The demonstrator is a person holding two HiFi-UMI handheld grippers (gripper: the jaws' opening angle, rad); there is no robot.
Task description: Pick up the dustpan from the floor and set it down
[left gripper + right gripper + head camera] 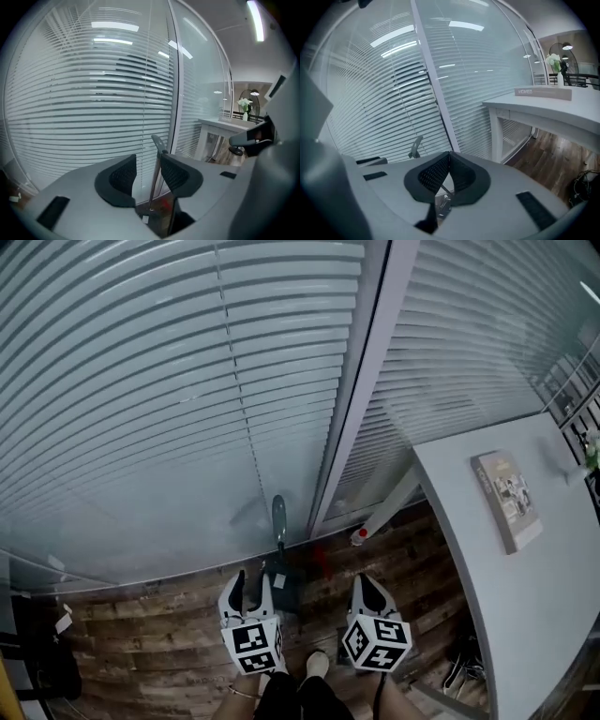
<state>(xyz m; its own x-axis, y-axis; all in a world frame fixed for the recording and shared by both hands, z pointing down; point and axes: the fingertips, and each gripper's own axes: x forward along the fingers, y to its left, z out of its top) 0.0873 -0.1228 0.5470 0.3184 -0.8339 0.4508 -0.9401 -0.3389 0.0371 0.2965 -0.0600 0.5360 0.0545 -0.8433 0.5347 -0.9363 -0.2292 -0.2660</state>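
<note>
The dustpan [286,589] is dark and stands on the wooden floor against the glass wall, its long handle [278,517] upright. My left gripper [250,579] hovers just left of it, open. In the left gripper view the thin handle pole [155,173] shows in the gap between the fingertips [147,164], close to the right pad [174,176], and neither pad presses it. My right gripper [368,579] hangs to the right of the pan, shut, tips [449,156] touching with nothing between them. The handle's top [416,146] appears to its left.
A glass wall with blinds [141,409] and a white frame post [361,381] stand right behind the dustpan. A white table [525,615] with a book [506,498] fills the right side. Its leg [389,512] reaches the floor nearby. Dark objects [37,652] sit at far left.
</note>
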